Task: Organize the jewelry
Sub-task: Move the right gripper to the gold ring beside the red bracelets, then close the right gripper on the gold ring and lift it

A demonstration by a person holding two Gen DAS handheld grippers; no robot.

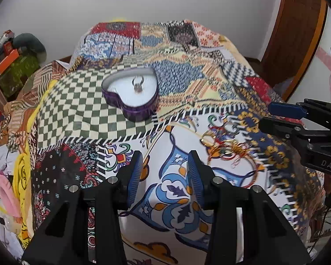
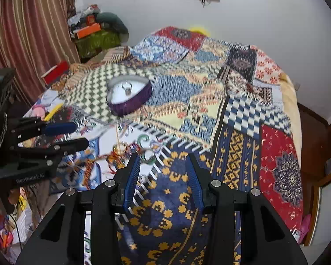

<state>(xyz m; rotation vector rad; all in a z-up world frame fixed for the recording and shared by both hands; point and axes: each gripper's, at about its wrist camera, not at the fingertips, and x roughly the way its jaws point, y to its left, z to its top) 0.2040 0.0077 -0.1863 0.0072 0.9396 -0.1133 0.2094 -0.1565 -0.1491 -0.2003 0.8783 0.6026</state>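
A purple heart-shaped tin (image 1: 132,97) with a white inside sits open on the patchwork bedspread, with a silver ring (image 1: 138,85) in it. The tin also shows in the right wrist view (image 2: 130,98). A loose pile of gold and red bangles and jewelry (image 1: 227,149) lies on the spread, right of my left gripper (image 1: 165,165), which is open and empty. In the right wrist view the pile (image 2: 119,154) lies just left of my right gripper (image 2: 162,165), also open and empty. The right gripper shows from the side in the left wrist view (image 1: 282,117).
The patchwork bedspread (image 1: 187,88) covers the whole bed. Boxes and clutter (image 1: 13,66) stand at the far left by the wall. A striped curtain (image 2: 26,33) hangs at left and a wooden door frame (image 1: 298,33) stands at right.
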